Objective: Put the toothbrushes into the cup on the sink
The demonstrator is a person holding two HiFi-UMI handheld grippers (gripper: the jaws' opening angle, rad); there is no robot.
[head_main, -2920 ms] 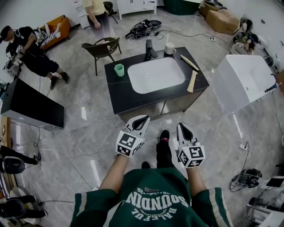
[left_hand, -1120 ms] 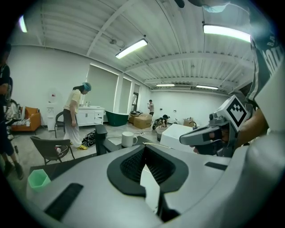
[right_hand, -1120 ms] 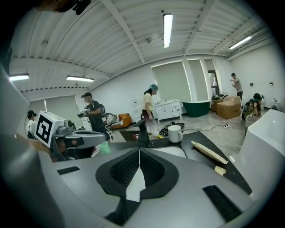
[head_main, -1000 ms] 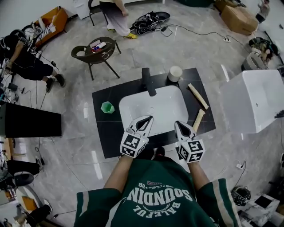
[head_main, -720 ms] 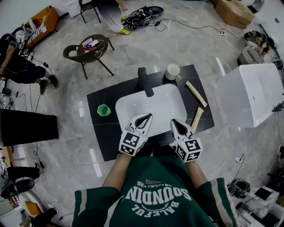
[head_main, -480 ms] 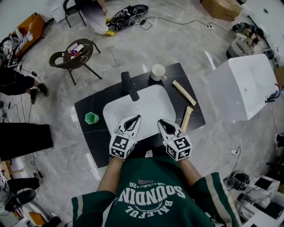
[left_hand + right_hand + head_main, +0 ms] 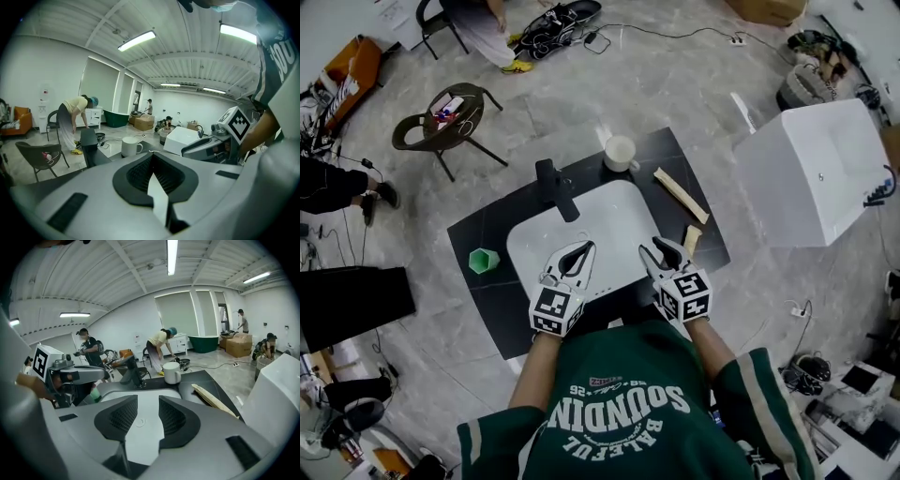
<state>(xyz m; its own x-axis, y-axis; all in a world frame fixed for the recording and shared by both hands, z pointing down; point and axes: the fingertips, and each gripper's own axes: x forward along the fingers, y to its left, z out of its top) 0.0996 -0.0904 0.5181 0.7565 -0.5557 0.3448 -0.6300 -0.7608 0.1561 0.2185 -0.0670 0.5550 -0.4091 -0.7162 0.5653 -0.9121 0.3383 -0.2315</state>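
While the two toothbrushes are not in the cup yet, the job is only just starting. The near toothbrush (image 7: 691, 241) lies on the black counter (image 7: 487, 225), to the right of the white sink (image 7: 609, 211). The far toothbrush (image 7: 680, 195) lies a bit further back, nearer the white cup (image 7: 620, 153), which stands at the back edge beside the tap (image 7: 555, 187). What is new is that the person has stepped right up to the sink. Both grippers now hang over the front of the bowl instead of over the floor. The right gripper (image 7: 664, 251) has slid toward the near toothbrush and sits just beside it. Its jaws were pressed together a moment ago and are opening now, with nothing between them but the white bowl below. I think this means it is getting ready to grab that toothbrush. The left gripper (image 7: 577, 251) has its jaws together and holds nothing. A small green cup (image 7: 483, 261) stands on the left of the counter, well away from all this.
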